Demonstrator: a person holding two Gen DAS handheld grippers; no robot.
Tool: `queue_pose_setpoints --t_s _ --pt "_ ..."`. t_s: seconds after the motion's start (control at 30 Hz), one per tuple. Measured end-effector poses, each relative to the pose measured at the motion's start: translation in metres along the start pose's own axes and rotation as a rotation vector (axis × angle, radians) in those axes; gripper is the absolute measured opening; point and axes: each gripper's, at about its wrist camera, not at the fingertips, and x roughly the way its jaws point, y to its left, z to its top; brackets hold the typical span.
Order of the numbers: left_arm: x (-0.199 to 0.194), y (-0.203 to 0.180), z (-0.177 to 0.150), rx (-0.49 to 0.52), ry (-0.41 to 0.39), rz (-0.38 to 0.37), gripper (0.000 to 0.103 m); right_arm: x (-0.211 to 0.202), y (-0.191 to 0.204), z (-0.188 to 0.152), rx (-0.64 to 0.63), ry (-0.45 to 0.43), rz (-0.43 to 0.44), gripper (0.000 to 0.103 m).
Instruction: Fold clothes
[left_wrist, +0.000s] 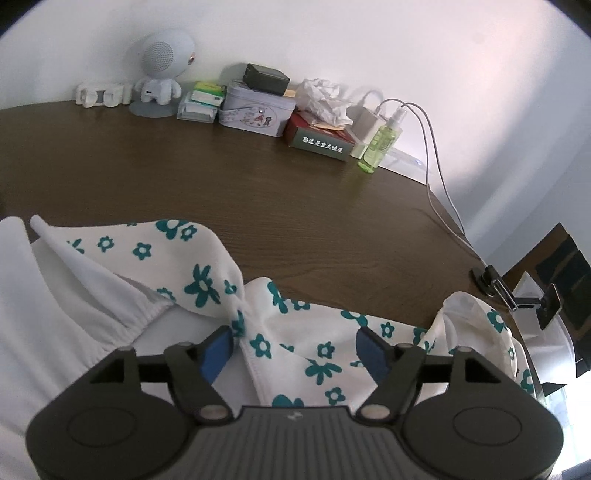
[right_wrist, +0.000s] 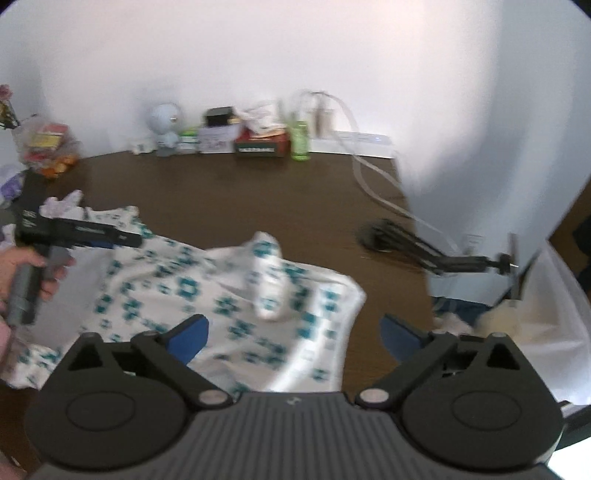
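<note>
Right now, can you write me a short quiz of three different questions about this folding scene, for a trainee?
1. True or false: the left hand-held gripper is clamped shut on the flowered garment.
2. Which stands nearest the white cable? A) round-headed figure B) green spray bottle C) white tin
3. Fill in: the garment lies on a brown ____.

Key: 1 false, its jaws stand open; 2 B; 3 table.
</note>
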Motion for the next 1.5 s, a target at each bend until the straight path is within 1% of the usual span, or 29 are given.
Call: queue_pose_setpoints --t_s 0.1,0.2,0.27,0.37,0.43,0.47,0.53,0.6,0.63,0.67,0.7,0.77,0.8,0.83,0.87,0.9,0.93,0.97,1.03,1.13,1.2,1.23,1.27,1.3,1.37,1.4,1.43,1.47,1.5 --pt "0.002 0.003 0.002 -0.007 0.009 0.014 0.074 0.01 0.022 0.014 0.02 0.029 0.062 0.102" --pt "0.001 0.006 0.002 -0.012 0.011 0.012 0.076 0.026 0.038 0.029 0.096 0.074 0.165 0.103" --pt "0.0 0.008 0.002 -0.017 0.016 0.004 0.079 0.039 0.049 0.04 0.134 0.095 0.223 0.103" --pt "-0.002 0.008 0.003 -0.009 0.02 0.003 0.08 0.063 0.062 0.054 0.149 0.096 0.225 0.103" --pt "-0.002 0.008 0.003 -0.005 0.022 0.0 0.08 0.085 0.062 0.06 0.184 0.106 0.22 0.102" --pt "-0.002 0.007 0.003 -0.002 0.023 -0.002 0.08 0.096 0.06 0.061 0.216 0.12 0.234 0.101" --pt "-0.001 0.008 0.003 -0.001 0.022 -0.007 0.079 0.119 0.057 0.062 0.266 0.142 0.263 0.091" --pt "0.001 0.01 0.004 -0.006 0.024 -0.004 0.076 0.139 0.056 0.062 0.294 0.157 0.264 0.076" --pt "0.002 0.01 0.005 -0.006 0.024 -0.003 0.073 0.148 0.055 0.061 0.308 0.17 0.261 0.073" --pt "0.003 0.01 0.006 0.004 0.023 0.002 0.067 0.156 0.054 0.061 0.322 0.183 0.258 0.065" --pt "0.004 0.01 0.007 0.014 0.022 0.006 0.064 0.165 0.053 0.06 0.335 0.195 0.255 0.058" --pt "0.006 0.011 0.009 0.018 0.012 0.025 0.048 0.178 0.053 0.058 0.353 0.208 0.253 0.054" --pt "0.007 0.012 0.01 0.019 0.008 0.035 0.044 0.183 0.054 0.057 0.353 0.209 0.246 0.052" --pt "0.009 0.013 0.011 0.011 0.002 0.044 0.034 0.187 0.055 0.056 0.354 0.21 0.24 0.042" --pt "0.011 0.015 0.012 -0.003 -0.004 0.053 0.019 0.19 0.055 0.056 0.357 0.207 0.239 0.026" --pt "0.012 0.017 0.013 -0.017 -0.009 0.061 0.014 0.193 0.055 0.055 0.362 0.204 0.243 0.012" --pt "0.014 0.019 0.012 -0.032 -0.013 0.069 0.008 0.195 0.055 0.054 0.366 0.198 0.248 0.007" --pt "0.015 0.019 0.012 -0.038 -0.021 0.07 0.007 0.197 0.055 0.054 0.369 0.191 0.254 0.002" --pt "0.015 0.017 0.011 -0.034 -0.038 0.081 0.006 0.198 0.055 0.054 0.368 0.179 0.264 0.001" --pt "0.012 0.02 0.01 -0.055 -0.059 0.073 0.006 0.19 0.052 0.058 0.377 0.122 0.275 0.0" --pt "0.009 0.024 0.011 -0.067 -0.067 0.057 0.006 0.182 0.045 0.061 0.39 0.1 0.255 0.005" --pt "0.007 0.025 0.012 -0.069 -0.069 0.055 0.006 0.18 0.041 0.062 0.396 0.105 0.251 0.014" --pt "0.007 0.026 0.012 -0.067 -0.068 0.051 0.006 0.18 0.037 0.062 0.4 0.118 0.244 0.037" --pt "0.007 0.025 0.013 -0.062 -0.067 0.052 0.006 0.18 0.035 0.062 0.4 0.129 0.234 0.048" --pt "0.008 0.025 0.012 -0.058 -0.066 0.057 0.006 0.183 0.034 0.061 0.384 0.143 0.205 0.047" --pt "0.009 0.024 0.012 -0.059 -0.069 0.057 0.006 0.187 0.035 0.06 0.389 0.155 0.209 0.046" --pt "0.009 0.024 0.011 -0.061 -0.071 0.059 0.006 0.191 0.037 0.059 0.394 0.166 0.216 0.042" --pt "0.009 0.025 0.01 -0.065 -0.074 0.058 0.006 0.196 0.039 0.059 0.396 0.175 0.221 0.031" --pt "0.009 0.025 0.009 -0.068 -0.078 0.056 0.006 0.199 0.042 0.059 0.39 0.176 0.219 0.024"
